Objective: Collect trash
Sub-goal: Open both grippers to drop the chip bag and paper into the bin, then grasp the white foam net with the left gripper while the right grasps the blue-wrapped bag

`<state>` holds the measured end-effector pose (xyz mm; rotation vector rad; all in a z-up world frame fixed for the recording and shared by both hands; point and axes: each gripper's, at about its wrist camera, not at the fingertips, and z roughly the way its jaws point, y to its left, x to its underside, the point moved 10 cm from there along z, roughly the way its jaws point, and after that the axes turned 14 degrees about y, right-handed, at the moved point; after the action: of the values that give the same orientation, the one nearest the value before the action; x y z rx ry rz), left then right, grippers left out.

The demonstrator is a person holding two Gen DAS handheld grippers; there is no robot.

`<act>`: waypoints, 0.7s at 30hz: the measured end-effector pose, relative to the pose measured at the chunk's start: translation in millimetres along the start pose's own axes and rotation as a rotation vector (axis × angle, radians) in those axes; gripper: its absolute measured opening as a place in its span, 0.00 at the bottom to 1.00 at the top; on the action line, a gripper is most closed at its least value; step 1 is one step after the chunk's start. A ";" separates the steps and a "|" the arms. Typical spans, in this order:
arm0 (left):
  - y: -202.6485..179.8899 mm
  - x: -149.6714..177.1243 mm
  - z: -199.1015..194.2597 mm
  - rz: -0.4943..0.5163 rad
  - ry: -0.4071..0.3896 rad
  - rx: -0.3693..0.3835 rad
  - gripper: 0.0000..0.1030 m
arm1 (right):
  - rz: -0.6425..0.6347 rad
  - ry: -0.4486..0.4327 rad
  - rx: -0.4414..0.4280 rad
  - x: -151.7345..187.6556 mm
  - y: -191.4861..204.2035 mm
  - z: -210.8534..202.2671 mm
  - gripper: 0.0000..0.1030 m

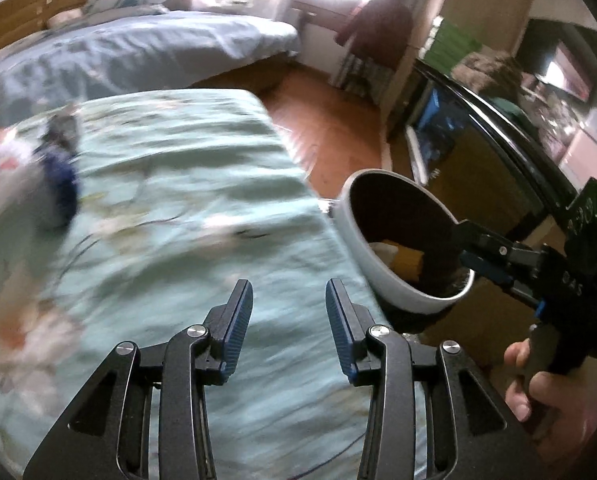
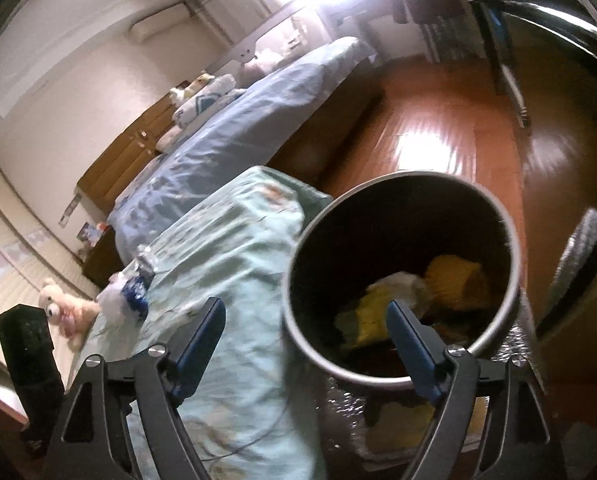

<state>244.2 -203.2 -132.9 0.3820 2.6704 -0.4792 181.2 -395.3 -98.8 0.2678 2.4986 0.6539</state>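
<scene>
While the left gripper (image 1: 288, 292) is held above the bed with the pale green sheet (image 1: 186, 184), its two blue-padded fingers (image 1: 238, 320) are spread apart and nothing lies between them. No contact with the sheet is seen in the left wrist view, which is heavily blurred.

The right gripper (image 2: 304, 344) is held with its fingers spread wide. Nothing is pinched between them. One finger (image 2: 410, 344) is seen in front of the opening of the trash bin (image 2: 310, 344); the other finger is seen in front of the green sheet. In the left wrist view the right gripper (image 1: 474, 248) is seen reaching over the rim of the bin, and the hand (image 1: 538, 396) that holds it is visible at the lower right.

The trash bin is a round container with a light outer wall (image 1: 362, 248) and a dark interior. It is placed just beside the edge of the green-sheeted bed, on the floor side. Inside it, yellow wrappers (image 2: 458, 280) and a pale crumpled piece (image 2: 402, 284) are seen lying at the bottom.

Further trash is located on the green sheet, well apart from the bin: a crumpled clear and blue plastic bag (image 2: 128, 296) lies near the far side of the bed. A plush toy (image 2: 64, 308) is seen just beyond the bag. A second bed with a blue cover (image 2: 226, 140) stands beyond the first one. A wooden floor (image 2: 430, 132) is seen between the beds and the dark furniture on the right.
</scene>
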 end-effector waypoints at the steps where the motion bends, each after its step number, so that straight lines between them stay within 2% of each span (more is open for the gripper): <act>1: 5.0 2.5 -1.7 -0.012 -0.002 -0.002 0.37 | -0.015 0.007 -0.005 1.7 8.3 3.9 0.82; 6: 42.6 13.2 -16.9 -0.078 -0.022 -0.029 0.37 | -0.064 0.039 -0.028 12.2 39.0 18.7 0.82; 9: 63.1 18.1 -26.4 -0.115 -0.036 -0.039 0.37 | -0.092 0.057 -0.038 18.1 55.5 27.9 0.88; 12: 87.3 24.2 -36.9 -0.158 -0.056 -0.058 0.42 | -0.124 0.079 -0.054 23.6 74.4 37.9 0.90; 21: 146.5 35.8 -57.0 -0.265 -0.091 -0.099 0.43 | -0.201 0.123 -0.090 34.5 122.6 61.1 0.91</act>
<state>241.7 -42.1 -139.1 -0.0231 2.6534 -0.4277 192.3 -254.5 -97.7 -0.0579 2.5608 0.7155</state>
